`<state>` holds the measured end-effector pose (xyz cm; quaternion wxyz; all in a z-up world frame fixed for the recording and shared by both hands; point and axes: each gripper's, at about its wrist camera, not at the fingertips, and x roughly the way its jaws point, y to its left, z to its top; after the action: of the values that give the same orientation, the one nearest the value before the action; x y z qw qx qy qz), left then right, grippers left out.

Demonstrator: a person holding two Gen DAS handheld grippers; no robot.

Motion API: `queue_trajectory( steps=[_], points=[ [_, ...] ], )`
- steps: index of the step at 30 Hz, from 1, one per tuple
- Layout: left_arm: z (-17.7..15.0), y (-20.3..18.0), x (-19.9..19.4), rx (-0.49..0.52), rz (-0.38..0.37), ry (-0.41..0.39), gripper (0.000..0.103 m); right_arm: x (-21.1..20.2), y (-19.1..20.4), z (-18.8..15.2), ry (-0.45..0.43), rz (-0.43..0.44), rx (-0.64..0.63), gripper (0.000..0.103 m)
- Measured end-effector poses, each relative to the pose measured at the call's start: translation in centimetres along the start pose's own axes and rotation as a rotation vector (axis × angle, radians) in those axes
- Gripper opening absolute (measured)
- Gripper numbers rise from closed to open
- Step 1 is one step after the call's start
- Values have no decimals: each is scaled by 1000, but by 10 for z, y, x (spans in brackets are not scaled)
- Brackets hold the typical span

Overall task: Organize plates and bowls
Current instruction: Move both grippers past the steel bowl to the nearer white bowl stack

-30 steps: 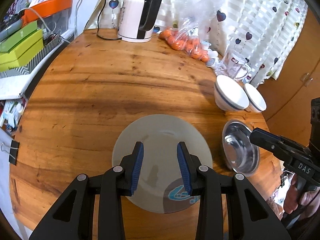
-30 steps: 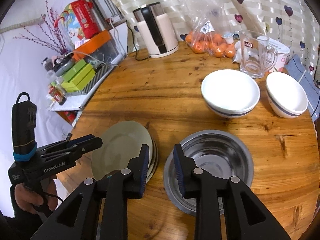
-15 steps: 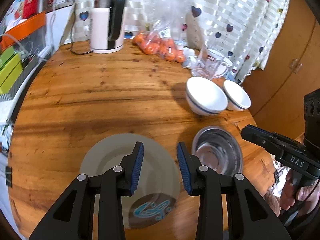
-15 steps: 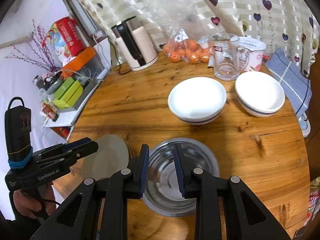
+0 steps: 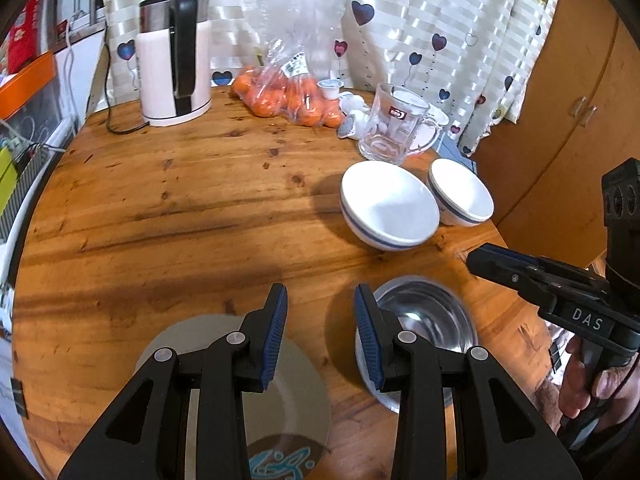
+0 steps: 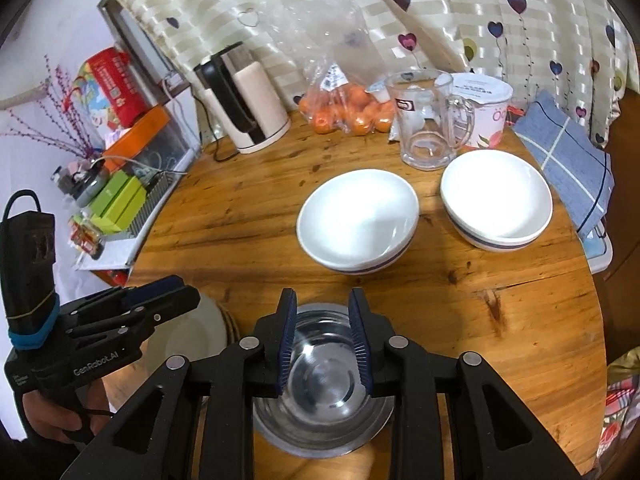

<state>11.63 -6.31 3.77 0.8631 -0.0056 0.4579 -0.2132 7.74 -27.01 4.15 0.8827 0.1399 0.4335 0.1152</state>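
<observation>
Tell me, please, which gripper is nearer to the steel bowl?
Right. The right gripper hangs directly over the steel bowl, open. The left gripper is off to the bowl's left, above the plate, also open.

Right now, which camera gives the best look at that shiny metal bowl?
The right wrist view: the steel bowl sits centered below the right gripper, its inside visible. The left wrist view shows it off to the side, partly hidden behind a finger.
</observation>
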Motion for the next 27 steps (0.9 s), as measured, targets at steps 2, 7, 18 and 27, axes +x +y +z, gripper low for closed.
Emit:
queue_trajectory(
  steps=[2,7,18,27],
  points=[
    [7,0,5,-1,-6,4,36,3,-3,4,2,-10,5,30],
    [21,-2,16,-4,-32,8,36,9,-13,13,1,-38,23,33],
    [48,-7,48,-31,-82,41,44,32,-35,26,24,-71,88,33],
    [64,-12,76,-52,-93,90,44,48,-48,35,33,-73,123,33]
  ],
)
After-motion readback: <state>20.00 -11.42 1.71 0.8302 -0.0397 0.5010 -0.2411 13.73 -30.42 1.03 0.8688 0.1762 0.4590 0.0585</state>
